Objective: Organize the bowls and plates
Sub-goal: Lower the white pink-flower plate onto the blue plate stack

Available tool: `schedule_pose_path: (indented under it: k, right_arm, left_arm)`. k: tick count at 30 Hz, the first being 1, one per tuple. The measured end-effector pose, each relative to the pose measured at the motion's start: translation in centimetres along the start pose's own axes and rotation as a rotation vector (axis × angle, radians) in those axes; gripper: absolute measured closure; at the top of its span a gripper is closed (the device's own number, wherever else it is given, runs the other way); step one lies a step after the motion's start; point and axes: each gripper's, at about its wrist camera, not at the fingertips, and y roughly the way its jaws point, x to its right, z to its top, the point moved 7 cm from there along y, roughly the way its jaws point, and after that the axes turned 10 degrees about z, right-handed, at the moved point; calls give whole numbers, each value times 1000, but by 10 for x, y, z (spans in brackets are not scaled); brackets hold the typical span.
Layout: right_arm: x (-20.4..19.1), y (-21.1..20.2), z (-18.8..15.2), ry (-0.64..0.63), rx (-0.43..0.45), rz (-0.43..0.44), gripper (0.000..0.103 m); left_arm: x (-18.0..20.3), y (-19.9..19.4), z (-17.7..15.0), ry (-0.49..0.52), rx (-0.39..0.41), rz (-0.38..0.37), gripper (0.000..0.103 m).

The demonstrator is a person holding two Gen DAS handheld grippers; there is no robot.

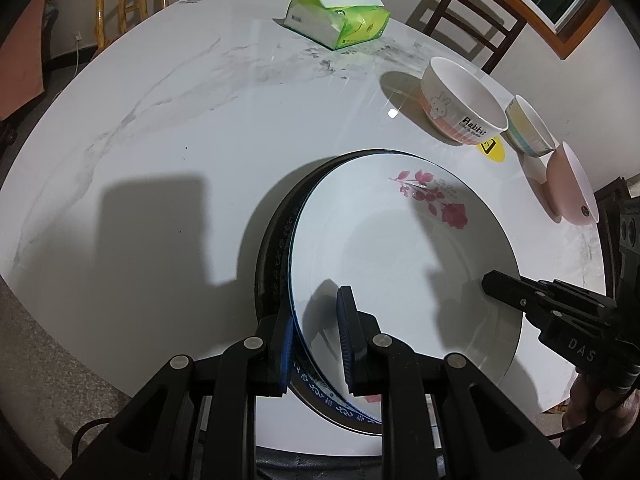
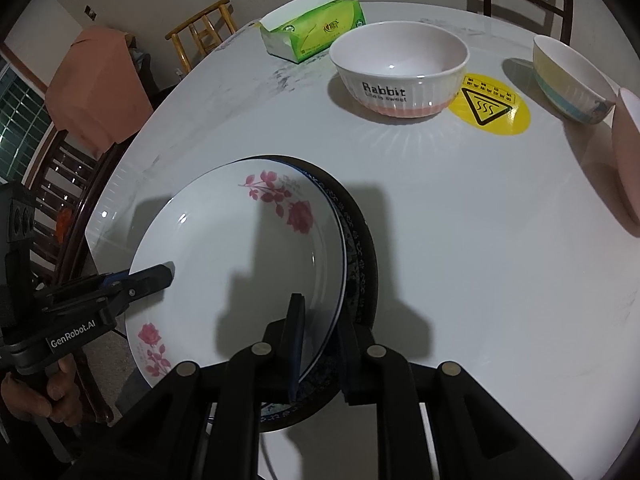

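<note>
Plates are stacked, their rims pinched by left tongs and right tongs; bowls remain unstacked.

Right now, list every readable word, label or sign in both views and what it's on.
"Rabbit" – white and pink ribbed bowl.
"Life is sweet" – same bowl, below it.
"GenRobot.AI" – left hand-held gripper, on its body.
"DAS" – right hand-held gripper, on its body.
Hot-surface warning triangle – yellow round sticker; its small text is unreadable.
Green tissue pack: logo and print too blurred.
Pink bowl: small sticker illegible.
</note>
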Motion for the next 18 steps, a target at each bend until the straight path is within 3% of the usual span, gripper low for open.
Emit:
schedule_pose_path:
  k: [18]
  right_arm:
    - [-11, 4, 1, -37, -35, -111, 83]
  left_arm:
    - [0, 2, 2, 7, 4, 7, 86]
